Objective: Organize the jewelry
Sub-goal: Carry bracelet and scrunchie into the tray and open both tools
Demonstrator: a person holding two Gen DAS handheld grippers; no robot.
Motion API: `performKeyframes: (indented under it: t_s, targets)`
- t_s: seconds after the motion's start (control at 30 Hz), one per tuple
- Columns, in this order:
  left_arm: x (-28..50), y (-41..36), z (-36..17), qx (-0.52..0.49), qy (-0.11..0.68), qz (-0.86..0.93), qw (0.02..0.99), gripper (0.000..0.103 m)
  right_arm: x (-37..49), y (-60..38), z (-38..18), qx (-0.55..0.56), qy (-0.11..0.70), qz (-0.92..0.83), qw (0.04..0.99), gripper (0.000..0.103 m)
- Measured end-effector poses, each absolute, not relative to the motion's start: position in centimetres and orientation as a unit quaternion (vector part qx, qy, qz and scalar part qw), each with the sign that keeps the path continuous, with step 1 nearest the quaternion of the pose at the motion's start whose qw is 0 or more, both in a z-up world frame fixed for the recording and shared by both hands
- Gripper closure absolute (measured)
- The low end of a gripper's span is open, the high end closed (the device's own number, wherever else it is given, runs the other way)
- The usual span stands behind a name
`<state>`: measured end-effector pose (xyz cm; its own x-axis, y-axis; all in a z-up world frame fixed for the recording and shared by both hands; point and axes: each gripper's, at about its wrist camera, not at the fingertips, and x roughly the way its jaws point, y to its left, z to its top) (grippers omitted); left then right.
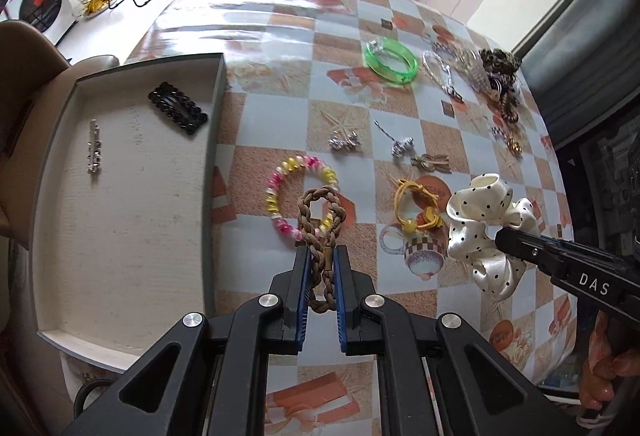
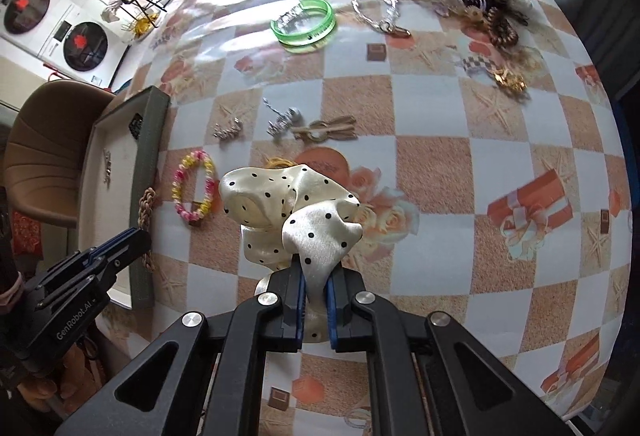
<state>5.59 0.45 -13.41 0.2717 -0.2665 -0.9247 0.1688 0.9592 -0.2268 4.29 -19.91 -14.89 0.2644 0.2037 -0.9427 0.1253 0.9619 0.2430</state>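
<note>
Two clips lie in the tray (image 1: 120,236): one black hair clip (image 1: 178,107) and one silver clip (image 1: 94,151). One pink-and-yellow bead bracelet (image 1: 298,192), one green bangle (image 1: 391,62) and one yellow cord bracelet (image 1: 416,208) lie on the desk (image 1: 280,36). Left tool (image 1: 322,256) is clamped on one brown braided bracelet (image 1: 318,220), right tool (image 2: 316,272) on one polka-dot scrunchie (image 2: 292,204), above the desk.

Right claw (image 2: 316,276) clamped on a cream polka-dot scrunchie (image 2: 288,212), lifted above the checkered tabletop (image 2: 432,172). Further off, green bangle (image 2: 304,22), pink-and-yellow bead bracelet (image 2: 193,186). At left, left claw (image 2: 132,242) gripping a brown braided cord (image 2: 146,208) beside a tray (image 2: 150,164).
</note>
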Motion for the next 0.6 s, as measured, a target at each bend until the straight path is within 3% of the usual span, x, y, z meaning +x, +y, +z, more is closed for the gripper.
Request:
performKeyframes:
  t_s: [0.6]
  targets:
    - [7.1, 14.3, -13.6, -0.1, 0.562, 0.0, 0.821, 0.088, 12.5, -6.5, -12.0, 0.076, 0.582, 0.155, 0.794, 0.094]
